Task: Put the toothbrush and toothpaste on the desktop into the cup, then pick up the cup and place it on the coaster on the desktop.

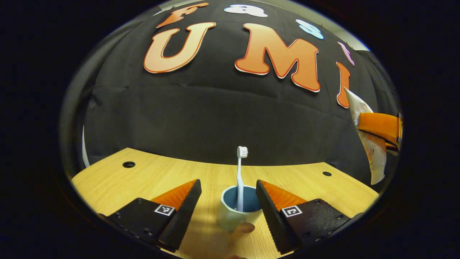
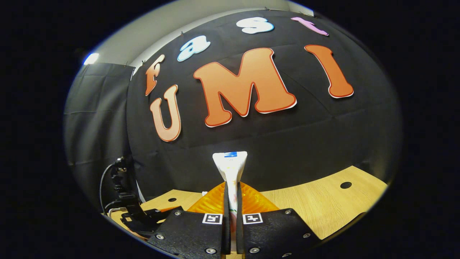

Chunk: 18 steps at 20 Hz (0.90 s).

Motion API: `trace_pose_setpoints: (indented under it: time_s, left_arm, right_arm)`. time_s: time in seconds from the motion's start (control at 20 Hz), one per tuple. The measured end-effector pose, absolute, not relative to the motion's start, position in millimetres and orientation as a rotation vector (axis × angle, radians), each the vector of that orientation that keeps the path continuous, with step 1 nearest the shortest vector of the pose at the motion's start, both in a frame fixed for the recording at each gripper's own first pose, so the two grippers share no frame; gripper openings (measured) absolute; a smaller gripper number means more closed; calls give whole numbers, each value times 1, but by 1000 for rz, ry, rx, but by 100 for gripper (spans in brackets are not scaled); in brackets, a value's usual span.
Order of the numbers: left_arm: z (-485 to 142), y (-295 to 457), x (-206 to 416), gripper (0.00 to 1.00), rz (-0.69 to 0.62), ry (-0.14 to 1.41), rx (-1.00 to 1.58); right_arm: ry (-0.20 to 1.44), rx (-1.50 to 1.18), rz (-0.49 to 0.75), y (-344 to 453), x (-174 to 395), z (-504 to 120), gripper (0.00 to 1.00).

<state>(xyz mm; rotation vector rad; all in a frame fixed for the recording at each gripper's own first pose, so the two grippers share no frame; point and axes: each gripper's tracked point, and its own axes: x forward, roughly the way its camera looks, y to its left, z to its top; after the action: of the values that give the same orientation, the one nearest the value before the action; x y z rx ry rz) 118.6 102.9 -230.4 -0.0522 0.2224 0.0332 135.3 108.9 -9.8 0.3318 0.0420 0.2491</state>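
Wooden desktop, toothbrush upright in cup, left claw wide, right claw clamping toothpaste

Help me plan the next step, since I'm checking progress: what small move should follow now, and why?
Probably carry the toothpaste, clamped in the right hand-held gripper above the desktop, over the cup and lower it in. The toothbrush already stands in the cup, and the left hand-held gripper sits open around it.
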Motion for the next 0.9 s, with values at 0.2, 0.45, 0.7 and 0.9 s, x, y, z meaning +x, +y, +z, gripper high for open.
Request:
trace_pose_setpoints:
  time_s: [0.2, 0.45, 0.7, 0.9]
  left_arm:
    - [-216, 114, 96, 98, 45, 215, -15]
    - [-196, 139, 57, 98, 61, 229, 68]
    - [-173, 146, 28, 97, 63, 218, 104]
    - [-174, 155, 15, 97, 83, 239, 103]
  right_arm:
    - [57, 399, 297, 126, 146, -11, 6]
    - [53, 414, 332, 151, 167, -15, 6]
    - [8, 399, 375, 180, 186, -8, 6]
    - [6, 450, 431, 212, 202, -12, 6]
